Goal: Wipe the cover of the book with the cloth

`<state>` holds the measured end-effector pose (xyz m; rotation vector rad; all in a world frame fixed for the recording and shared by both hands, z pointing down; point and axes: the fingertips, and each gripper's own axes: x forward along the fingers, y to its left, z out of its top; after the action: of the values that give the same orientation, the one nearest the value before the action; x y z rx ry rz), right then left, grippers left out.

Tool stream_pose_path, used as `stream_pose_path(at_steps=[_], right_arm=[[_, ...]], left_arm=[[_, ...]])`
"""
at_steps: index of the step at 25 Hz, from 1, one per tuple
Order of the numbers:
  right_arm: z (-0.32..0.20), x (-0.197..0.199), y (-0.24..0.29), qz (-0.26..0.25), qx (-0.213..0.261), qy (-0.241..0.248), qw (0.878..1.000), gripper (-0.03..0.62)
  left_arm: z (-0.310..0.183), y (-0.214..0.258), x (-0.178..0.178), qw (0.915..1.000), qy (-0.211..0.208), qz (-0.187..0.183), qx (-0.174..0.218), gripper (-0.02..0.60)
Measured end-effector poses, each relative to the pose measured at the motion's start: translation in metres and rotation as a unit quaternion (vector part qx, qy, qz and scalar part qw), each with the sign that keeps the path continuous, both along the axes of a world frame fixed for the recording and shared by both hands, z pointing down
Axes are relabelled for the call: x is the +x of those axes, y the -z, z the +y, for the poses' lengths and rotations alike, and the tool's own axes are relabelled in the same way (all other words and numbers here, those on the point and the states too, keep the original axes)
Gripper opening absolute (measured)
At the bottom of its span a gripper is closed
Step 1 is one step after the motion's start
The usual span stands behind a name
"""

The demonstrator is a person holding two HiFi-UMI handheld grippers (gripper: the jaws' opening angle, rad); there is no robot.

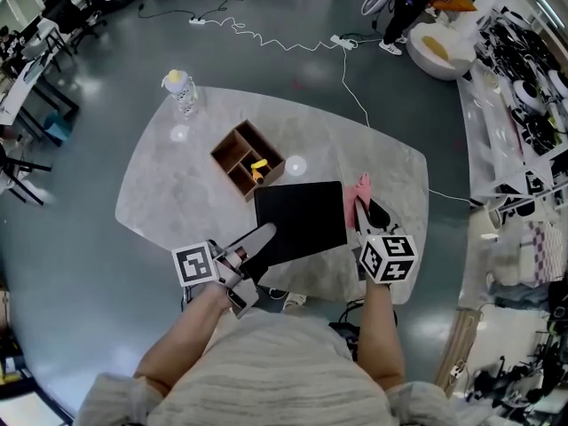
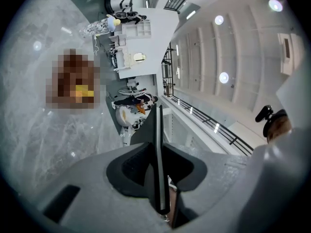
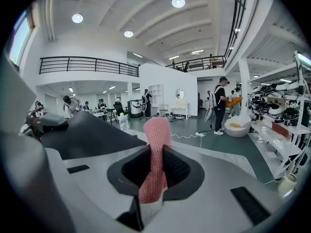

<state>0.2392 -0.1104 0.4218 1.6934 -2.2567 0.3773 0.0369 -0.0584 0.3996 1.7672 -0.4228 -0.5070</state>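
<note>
Clamping the black book (image 1: 302, 213) by its lower-left corner, the left gripper (image 1: 261, 240) holds it at frame centre over the desk (image 1: 173, 193); the right gripper (image 1: 371, 213) pinches the pink cloth (image 1: 361, 188) just beside the book's right edge.

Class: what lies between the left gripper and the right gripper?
The black book, seen in the head view, its near edge clamped in the left gripper.
</note>
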Motion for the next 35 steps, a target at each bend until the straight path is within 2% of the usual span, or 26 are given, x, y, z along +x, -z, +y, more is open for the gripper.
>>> stream_pose_path(at_steps=[2,4,5,7,10,12,14,17,21,26,27,28,30,32,35], right_arm=[[0.002,-0.005,0.005,-0.009,0.004,0.008,1.0,0.057],[0.004,-0.015,0.01,-0.018,0.007,0.022,1.0,0.057],[0.005,-0.021,0.012,-0.023,0.007,0.03,0.999,0.057],[0.007,-0.033,0.013,-0.031,0.004,0.048,0.998,0.057],[0.011,-0.049,0.013,-0.049,-0.003,0.076,0.996,0.057],[0.014,-0.061,0.014,-0.07,-0.007,0.097,0.993,0.057],[0.015,-0.075,0.016,-0.091,-0.007,0.122,0.988,0.057],[0.022,-0.099,0.02,-0.099,-0.009,0.184,0.978,0.057],[0.031,-0.124,0.016,-0.071,-0.023,0.252,0.965,0.057],[0.031,-0.126,0.01,-0.059,-0.031,0.249,0.966,0.057],[0.032,-0.125,0.008,-0.06,-0.035,0.248,0.966,0.057],[0.034,-0.126,0.006,-0.059,-0.039,0.248,0.966,0.057],[0.037,-0.13,0.001,-0.057,-0.049,0.254,0.964,0.057],[0.04,-0.14,-0.005,-0.053,-0.058,0.262,0.962,0.057],[0.044,-0.162,-0.017,-0.036,-0.072,0.276,0.958,0.057]], left_arm=[[-0.001,-0.009,-0.002,0.9987,-0.014,-0.047,0.01,0.086],[0.0,-0.022,-0.006,0.992,-0.04,-0.116,0.031,0.086],[0.0,-0.03,-0.008,0.9848,-0.057,-0.158,0.046,0.086],[0.002,-0.047,-0.012,0.9652,-0.094,-0.233,0.074,0.086],[0.005,-0.068,-0.016,0.9374,-0.15,-0.301,0.089,0.084],[0.008,-0.078,-0.017,0.915,-0.191,-0.339,0.106,0.083],[0.01,-0.085,-0.014,0.8828,-0.236,-0.382,0.138,0.081],[0.015,-0.095,-0.008,0.8277,-0.304,-0.435,0.183,0.08],[0.022,-0.111,-0.002,0.7633,-0.383,-0.468,0.227,0.078],[0.028,-0.121,0.002,0.6665,-0.444,-0.512,0.309,0.077],[0.029,-0.123,0.003,0.6516,-0.451,-0.519,0.32,0.078],[0.03,-0.124,0.004,0.6407,-0.456,-0.524,0.327,0.078],[0.033,-0.127,0.008,0.6284,-0.466,-0.525,0.335,0.078],[0.034,-0.13,0.011,0.6207,-0.472,-0.526,0.339,0.078],[0.033,-0.132,0.011,0.6183,-0.473,-0.527,0.341,0.078]])
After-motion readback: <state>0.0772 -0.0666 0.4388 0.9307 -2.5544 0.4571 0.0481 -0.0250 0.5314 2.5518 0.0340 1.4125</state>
